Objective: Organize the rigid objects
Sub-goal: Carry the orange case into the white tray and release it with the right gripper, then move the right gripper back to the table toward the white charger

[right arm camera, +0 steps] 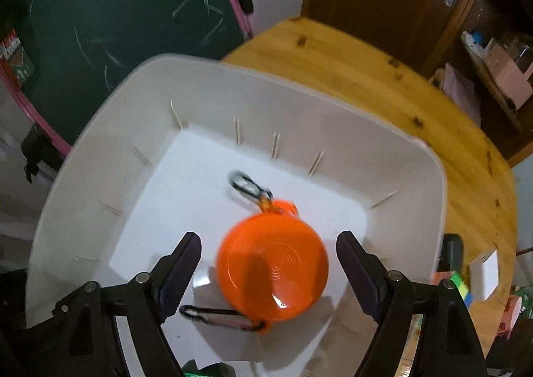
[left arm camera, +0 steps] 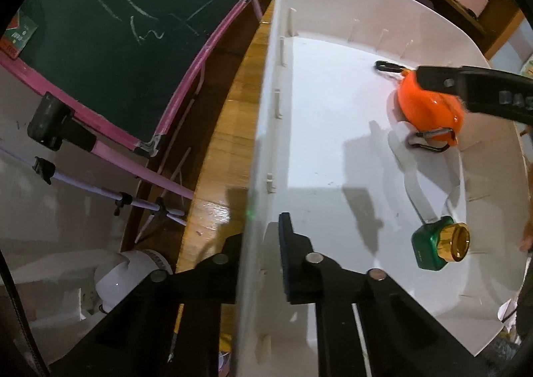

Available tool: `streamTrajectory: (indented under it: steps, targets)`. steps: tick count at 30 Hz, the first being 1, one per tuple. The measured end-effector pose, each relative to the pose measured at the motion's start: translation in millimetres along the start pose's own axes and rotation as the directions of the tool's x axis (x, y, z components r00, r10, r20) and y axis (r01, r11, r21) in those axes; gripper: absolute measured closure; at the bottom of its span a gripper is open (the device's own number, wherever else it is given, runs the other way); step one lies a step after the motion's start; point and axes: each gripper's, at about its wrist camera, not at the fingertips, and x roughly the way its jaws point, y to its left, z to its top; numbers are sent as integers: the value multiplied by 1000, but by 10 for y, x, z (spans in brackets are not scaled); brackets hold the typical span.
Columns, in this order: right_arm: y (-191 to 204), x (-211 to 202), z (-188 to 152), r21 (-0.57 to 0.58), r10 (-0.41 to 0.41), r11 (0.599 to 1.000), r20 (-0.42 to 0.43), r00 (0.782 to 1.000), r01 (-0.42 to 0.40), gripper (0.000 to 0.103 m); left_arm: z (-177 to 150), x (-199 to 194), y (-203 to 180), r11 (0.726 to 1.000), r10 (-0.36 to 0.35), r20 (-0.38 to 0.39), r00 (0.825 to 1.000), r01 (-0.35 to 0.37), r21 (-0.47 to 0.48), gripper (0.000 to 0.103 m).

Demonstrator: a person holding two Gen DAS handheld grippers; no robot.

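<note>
Right gripper [right arm camera: 268, 263]: jaws spread wide, nothing clamped, poised over orange round case [right arm camera: 272, 265] lying on floor of white bin [right arm camera: 213, 83]. Case lies between the fingers, apart from both. Black carabiners [right arm camera: 248, 187] clipped at case's far and near edges.

Left gripper [left arm camera: 258, 250]: jaws straddle bin's left wall [left arm camera: 263, 130], one finger each side, closed on rim. Green headlamp with gold bezel [left arm camera: 441, 243] on bin floor, well apart from case. Bin rests on wooden table [right arm camera: 383, 77]. Green chalkboard [left arm camera: 126, 27] beyond.
</note>
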Motion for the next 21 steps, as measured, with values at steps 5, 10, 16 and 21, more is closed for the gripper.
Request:
streamTrajectory:
  steps: [5,10,16,21]
  targets:
    - [-102,-124,-43,23,62,998,11,998,-62,19,-17,12,51,1000,-7,-2,1000,7,-30,98]
    - [-263,-316,-189,46,81,995,50,995,-84,19,-57,10,-2,1000,13,-5,1000,-13,-18,98]
    - [-488,-593,-316,41,28,999,135,990,-34,19,-62,-11,-34,999,24,-8,1000,-24,-25,98]
    - [-743,-807,-495,74,-56,996,195,979,42,19,-69,-16,-79,998,58,-7,998,-58,-3,96]
